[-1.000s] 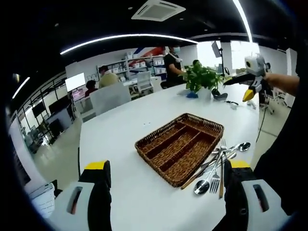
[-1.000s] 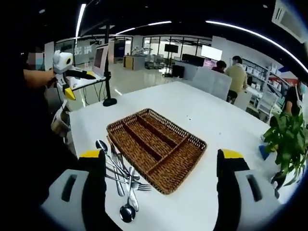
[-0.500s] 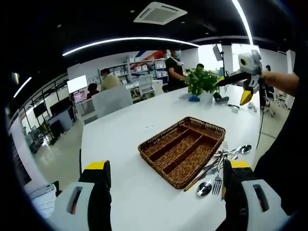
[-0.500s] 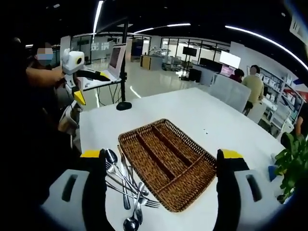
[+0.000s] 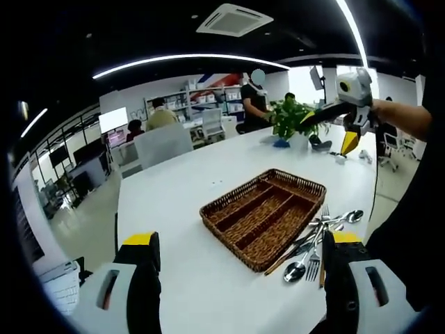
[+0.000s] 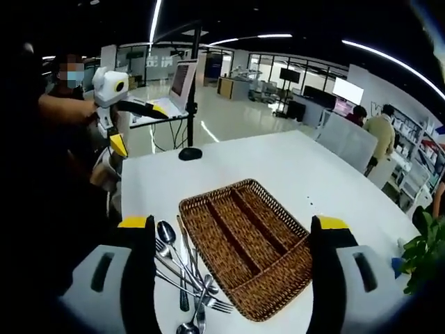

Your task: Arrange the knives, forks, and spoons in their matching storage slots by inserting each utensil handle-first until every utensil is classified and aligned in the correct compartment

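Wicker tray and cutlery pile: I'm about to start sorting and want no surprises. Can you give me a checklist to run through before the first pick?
1. Wicker tray compartments free of utensils: ok.
2. Cutlery pile beside the tray on the white table, none sorted yet: ok.
3. Utensils separated for a clean single pick: not ok, they overlap.
4. Left hand-held gripper open, holding nothing: ok.
5. Right hand-held gripper open, holding nothing: ok.
6. Which slot suits which utensil: cannot tell.
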`<state>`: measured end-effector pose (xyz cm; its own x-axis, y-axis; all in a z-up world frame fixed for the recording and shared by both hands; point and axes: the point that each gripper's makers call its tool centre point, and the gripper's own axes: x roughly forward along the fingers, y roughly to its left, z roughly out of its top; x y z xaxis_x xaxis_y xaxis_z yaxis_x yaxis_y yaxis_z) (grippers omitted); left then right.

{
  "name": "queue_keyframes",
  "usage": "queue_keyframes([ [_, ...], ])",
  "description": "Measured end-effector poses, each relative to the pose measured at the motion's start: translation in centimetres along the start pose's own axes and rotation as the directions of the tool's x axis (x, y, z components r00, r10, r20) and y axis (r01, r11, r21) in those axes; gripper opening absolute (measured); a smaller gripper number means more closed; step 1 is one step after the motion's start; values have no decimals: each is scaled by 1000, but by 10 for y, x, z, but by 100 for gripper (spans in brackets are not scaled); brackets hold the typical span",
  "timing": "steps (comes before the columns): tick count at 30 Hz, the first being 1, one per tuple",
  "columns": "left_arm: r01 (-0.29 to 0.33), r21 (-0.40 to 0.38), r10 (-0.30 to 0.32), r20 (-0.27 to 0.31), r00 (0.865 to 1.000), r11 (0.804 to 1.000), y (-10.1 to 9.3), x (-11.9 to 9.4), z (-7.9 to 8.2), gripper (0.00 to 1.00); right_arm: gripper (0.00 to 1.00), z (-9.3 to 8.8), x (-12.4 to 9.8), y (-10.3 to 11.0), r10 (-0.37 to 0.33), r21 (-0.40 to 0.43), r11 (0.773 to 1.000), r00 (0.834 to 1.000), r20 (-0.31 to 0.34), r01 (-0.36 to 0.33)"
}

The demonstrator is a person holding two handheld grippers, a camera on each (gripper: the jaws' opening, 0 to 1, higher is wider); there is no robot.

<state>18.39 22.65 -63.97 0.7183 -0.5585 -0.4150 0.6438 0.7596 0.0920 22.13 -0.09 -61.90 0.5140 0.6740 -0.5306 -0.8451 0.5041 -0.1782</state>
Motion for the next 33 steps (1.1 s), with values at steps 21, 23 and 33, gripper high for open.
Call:
queue_keyframes([
  [21, -6, -6, 6, 18, 1000, 1000, 9, -3, -3, 100, 94, 0, 22, 17, 60, -72, 995, 997, -39, -63],
  [23, -6, -3, 7, 17, 1000, 1000, 8, -3, -4, 100, 94, -1, 24, 18, 64, -67, 996, 997, -43, -67],
  [33, -6, -12, 6, -24, 1000, 1000, 6, -2, -19, 100, 91, -6, 35, 33, 112, -72, 991, 993, -47, -116],
])
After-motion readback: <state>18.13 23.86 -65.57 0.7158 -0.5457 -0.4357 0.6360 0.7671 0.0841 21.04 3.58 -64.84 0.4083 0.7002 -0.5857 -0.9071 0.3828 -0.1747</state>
